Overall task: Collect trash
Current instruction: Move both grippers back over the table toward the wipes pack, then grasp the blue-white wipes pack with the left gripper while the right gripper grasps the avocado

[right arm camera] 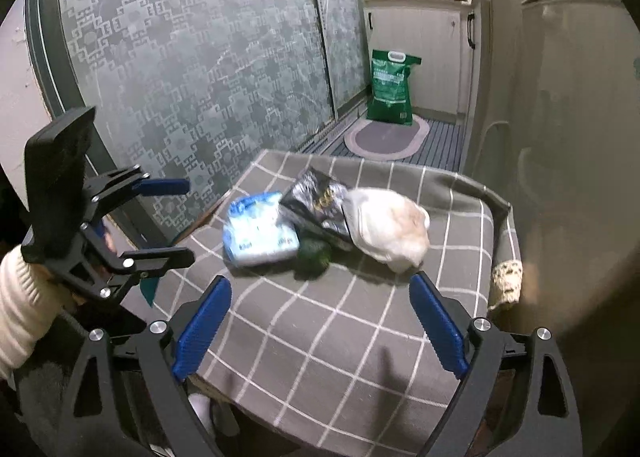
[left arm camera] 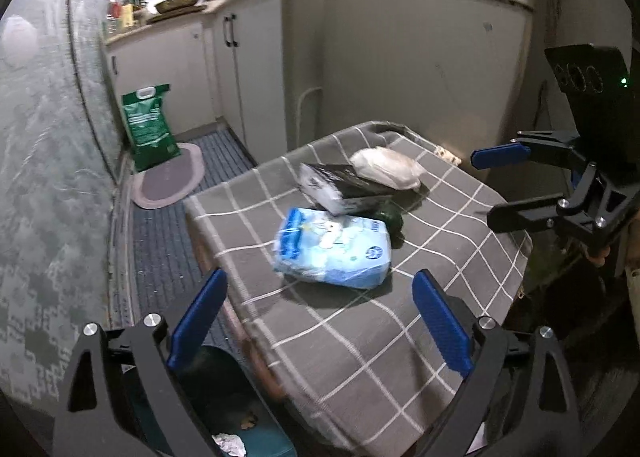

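On a small table with a grey checked cloth [left arm camera: 360,337] [right arm camera: 320,337] lie a light blue tissue pack [left arm camera: 334,247] [right arm camera: 258,229], a black and white snack bag [left arm camera: 340,187] [right arm camera: 318,201], a white crumpled bag [left arm camera: 386,167] [right arm camera: 390,227] and a dark green object [left arm camera: 390,217] [right arm camera: 314,253]. My left gripper [left arm camera: 320,321] is open and empty, just short of the blue pack. My right gripper [right arm camera: 320,323] is open and empty, short of the white bag. Each gripper shows in the other's view, right [left arm camera: 492,185], left [right arm camera: 176,221].
A bin with crumpled paper [left arm camera: 228,445] sits below the table's left front corner. A green sack [left arm camera: 150,125] [right arm camera: 392,89] stands on an oval mat by the patterned glass door [right arm camera: 180,57]. White cabinets [left arm camera: 248,69] and a fridge [left arm camera: 420,49] lie behind.
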`<state>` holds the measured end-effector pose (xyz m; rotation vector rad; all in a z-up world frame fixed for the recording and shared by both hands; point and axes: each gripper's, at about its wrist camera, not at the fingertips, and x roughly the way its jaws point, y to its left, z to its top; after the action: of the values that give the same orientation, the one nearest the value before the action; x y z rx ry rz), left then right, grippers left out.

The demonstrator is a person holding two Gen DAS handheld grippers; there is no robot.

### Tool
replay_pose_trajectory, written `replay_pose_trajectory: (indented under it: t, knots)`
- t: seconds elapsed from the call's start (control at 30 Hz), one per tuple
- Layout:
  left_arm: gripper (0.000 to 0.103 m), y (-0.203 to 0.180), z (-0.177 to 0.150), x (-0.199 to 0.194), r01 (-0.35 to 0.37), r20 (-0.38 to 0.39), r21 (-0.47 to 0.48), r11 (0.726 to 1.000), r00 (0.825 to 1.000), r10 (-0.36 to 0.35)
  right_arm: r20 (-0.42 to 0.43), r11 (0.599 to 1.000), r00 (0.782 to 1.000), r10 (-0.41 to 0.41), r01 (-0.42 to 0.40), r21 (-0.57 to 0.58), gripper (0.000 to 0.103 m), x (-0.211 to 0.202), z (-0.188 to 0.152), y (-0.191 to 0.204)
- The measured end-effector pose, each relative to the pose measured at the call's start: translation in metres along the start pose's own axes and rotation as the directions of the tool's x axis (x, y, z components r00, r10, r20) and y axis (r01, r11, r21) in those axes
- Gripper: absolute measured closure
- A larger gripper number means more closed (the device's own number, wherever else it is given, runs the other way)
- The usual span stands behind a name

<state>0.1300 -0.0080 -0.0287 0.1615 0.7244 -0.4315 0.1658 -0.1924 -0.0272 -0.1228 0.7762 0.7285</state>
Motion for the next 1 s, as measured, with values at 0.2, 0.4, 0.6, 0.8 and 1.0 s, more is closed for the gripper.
replay_pose_trajectory:
  t: [0.2, 0.4, 0.6, 0.8, 1.0]
  knots:
    - [0.007, -0.012, 0.001, 0.027, 0.003, -0.046, 0.059, 0.998, 0.999, -0.001, -0.024, 1.0, 1.0, 0.016, -0.016, 0.012, 0.012, 0.004, -0.011, -0.009]
    - [0.007, -0.009, 0.009, 0.043, -0.009, -0.065, 0.055, 0.998, 0.998, 0.013, -0.024, 0.999, 0.999, 0.039, -0.039, 0.031, 0.012, 0.002, -0.015, -0.016]
    - [0.007, -0.005, 0.013, 0.059, 0.006, -0.095, 0.042, 0.999, 0.995, -0.002, -0.024, 0.997, 0.998, 0.064, -0.063, 0.052, 0.012, 0.003, -0.018, -0.022]
    - [0.015, -0.006, 0.017, 0.061, 0.027, -0.09, 0.035, 0.999, 0.996, -0.024, -0.041, 0.997, 0.997, 0.062, -0.061, 0.038, 0.012, 0.013, -0.02, -0.021]
    - [0.026, -0.007, 0.016, 0.062, 0.023, -0.091, 0.043, 0.999, 0.996, -0.019, -0.043, 0.999, 0.998, 0.044, -0.043, 0.023, 0.031, 0.023, -0.017, -0.013]
